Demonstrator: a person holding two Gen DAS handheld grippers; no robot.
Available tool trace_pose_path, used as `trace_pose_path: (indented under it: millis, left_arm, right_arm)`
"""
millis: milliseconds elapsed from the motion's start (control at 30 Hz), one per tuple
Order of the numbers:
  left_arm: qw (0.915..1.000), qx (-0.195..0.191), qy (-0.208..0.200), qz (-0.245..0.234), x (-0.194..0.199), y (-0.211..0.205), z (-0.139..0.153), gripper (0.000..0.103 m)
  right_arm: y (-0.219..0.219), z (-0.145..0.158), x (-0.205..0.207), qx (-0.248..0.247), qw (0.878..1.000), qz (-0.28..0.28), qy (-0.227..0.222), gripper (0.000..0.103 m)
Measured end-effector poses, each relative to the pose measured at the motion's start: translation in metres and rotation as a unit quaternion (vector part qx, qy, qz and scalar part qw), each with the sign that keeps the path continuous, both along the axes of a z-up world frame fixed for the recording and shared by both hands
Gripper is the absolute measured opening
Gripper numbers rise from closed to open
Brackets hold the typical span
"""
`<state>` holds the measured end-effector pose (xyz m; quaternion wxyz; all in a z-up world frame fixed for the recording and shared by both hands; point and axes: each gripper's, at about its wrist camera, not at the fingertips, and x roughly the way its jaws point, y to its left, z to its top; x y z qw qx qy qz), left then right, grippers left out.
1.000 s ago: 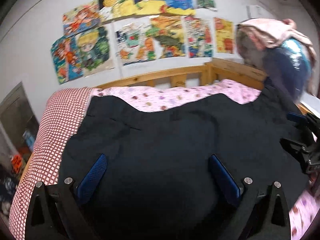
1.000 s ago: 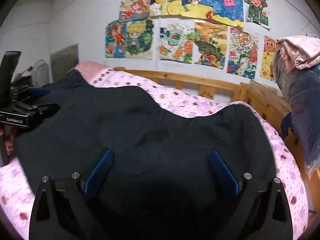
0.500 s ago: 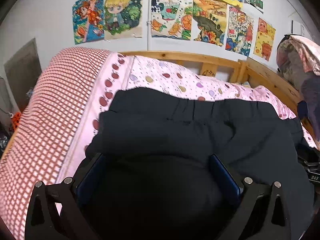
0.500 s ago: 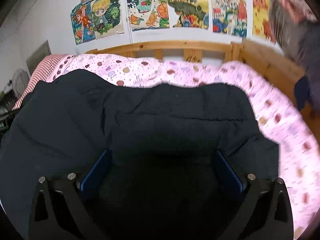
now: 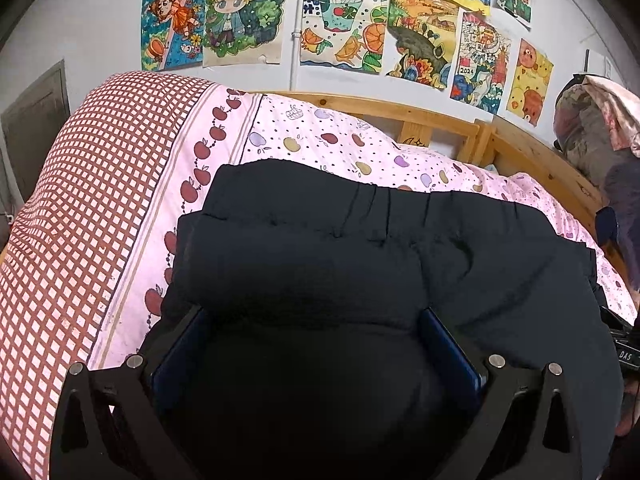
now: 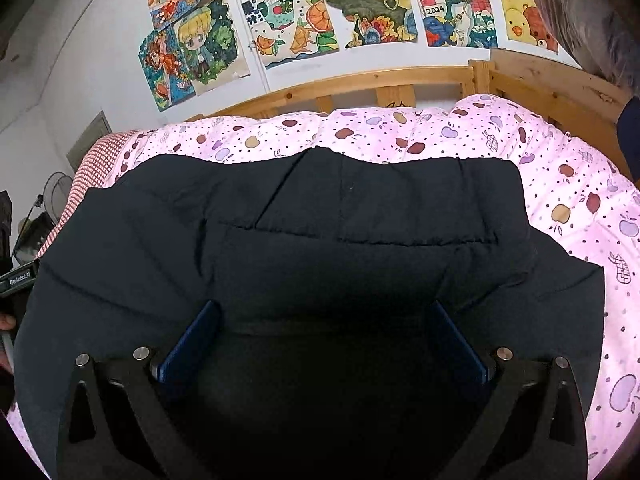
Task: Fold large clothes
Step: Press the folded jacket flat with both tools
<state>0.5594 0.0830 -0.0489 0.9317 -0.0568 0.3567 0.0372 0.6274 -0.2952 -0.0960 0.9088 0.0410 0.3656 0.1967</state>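
A large black padded garment lies on the pink apple-print bedspread, doubled over with a thick folded layer on top. In the left wrist view my left gripper is open, its blue pads wide apart, and the near fold of the garment bulges between them. The right wrist view shows the same garment from the other end. My right gripper is also open, with dark cloth filling the gap between its fingers. Whether either pad presses the cloth is hidden.
A red-checked quilt lies left of the garment. A wooden bed rail runs behind, below colourful posters. Bundled bedding sits at the far right. The other gripper shows at the frame edges.
The garment, earlier held up and spread wide, has come down onto the bed with a layer folded over. Both grippers have dropped lower and closer to the bedspread.
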Motion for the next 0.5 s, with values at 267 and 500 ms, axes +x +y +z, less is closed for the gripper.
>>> trace_pose_path:
  millis: [267, 500]
  left_arm:
    - [1.0, 0.001, -0.002, -0.001, -0.0017, -0.0001, -0.0009, 0.103]
    - [1.0, 0.002, -0.004, -0.001, -0.0037, -0.001, -0.001, 0.103]
  right_arm:
    - [-0.0026, 0.0015, -0.0005, 0.006, 1.0, -0.001, -0.004, 0.102]
    - [-0.0028, 0.0023, -0.0015, 0.005, 1.0, -0.003, -0.007, 0.102]
